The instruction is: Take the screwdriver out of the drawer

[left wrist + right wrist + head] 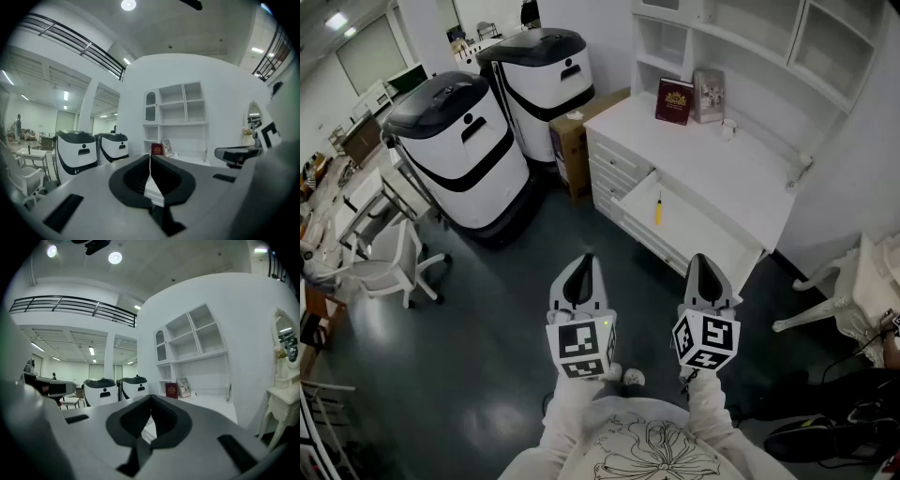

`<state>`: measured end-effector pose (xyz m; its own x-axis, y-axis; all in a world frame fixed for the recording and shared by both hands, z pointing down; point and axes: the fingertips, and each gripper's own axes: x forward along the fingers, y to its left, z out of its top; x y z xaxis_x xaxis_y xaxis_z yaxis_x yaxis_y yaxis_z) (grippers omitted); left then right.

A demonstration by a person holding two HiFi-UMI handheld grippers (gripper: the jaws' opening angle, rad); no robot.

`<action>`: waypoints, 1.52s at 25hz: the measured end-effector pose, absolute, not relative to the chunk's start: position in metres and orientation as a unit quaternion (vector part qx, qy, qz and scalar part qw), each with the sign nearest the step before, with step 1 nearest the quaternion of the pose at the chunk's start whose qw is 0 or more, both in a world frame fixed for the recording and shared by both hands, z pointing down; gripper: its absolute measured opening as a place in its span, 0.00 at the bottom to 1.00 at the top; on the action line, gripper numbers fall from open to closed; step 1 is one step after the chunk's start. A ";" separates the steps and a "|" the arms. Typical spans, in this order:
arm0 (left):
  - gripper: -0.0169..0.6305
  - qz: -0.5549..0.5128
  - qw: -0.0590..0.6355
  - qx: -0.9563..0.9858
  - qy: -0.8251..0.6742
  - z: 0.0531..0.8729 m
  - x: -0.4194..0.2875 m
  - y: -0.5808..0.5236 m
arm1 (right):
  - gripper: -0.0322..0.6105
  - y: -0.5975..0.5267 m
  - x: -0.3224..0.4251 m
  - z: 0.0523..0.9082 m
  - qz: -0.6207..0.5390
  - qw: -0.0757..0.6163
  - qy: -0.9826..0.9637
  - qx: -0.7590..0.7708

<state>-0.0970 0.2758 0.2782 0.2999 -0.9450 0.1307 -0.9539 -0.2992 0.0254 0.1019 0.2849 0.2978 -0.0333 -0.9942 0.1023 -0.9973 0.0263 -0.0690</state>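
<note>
Screwdriver (658, 208) retrieval looks not yet begun, since both tools are held back from the furniture. Nearest the person, the left gripper (586, 262) and the right gripper (701, 260) sit side by side above the dark floor, pointing roughly level toward the white table (750, 173). On each, the fingers are pressed together with nothing between them, as both gripper views show.

Beyond them the drawer (717, 246) stands pulled out from the table's front. The tool lies alone on its pale bottom near the left end, with its yellow handle toward the person and its thin shaft pointing away. It is likely light and rigid. The smooth handle may roll or slip, so the thick yellow part is the place to pinch, across its width, after opening the fingers and coming down from above between the drawer walls.

Farther back, a red book (674, 100) and a framed picture (709, 96) stand on the tabletop against the shelves (741, 33). Two large white and black machines (459, 150) stand off to the left.
</note>
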 end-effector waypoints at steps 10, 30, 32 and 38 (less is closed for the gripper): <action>0.04 0.050 0.054 0.800 -0.596 0.287 -0.092 0.271 | 0.05 0.278 0.110 0.307 0.067 0.011 -0.718 0.693; 0.04 0.068 0.074 0.786 -0.609 0.318 -0.079 0.250 | 0.05 0.247 0.117 0.339 0.088 0.022 -0.738 0.669; 0.04 0.067 0.076 0.788 -0.608 0.321 -0.078 0.238 | 0.05 0.236 0.117 0.341 0.084 0.026 -0.736 0.671; 0.04 0.064 0.083 0.793 -0.600 0.328 -0.074 0.186 | 0.05 0.192 0.122 0.348 0.084 0.032 -0.729 0.678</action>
<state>-0.0740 0.1861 0.3275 0.2722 -0.9411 0.2008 -0.9622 -0.2664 0.0557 0.1215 0.1918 0.3477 -0.0784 -0.9838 0.1611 -0.9946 0.0662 -0.0797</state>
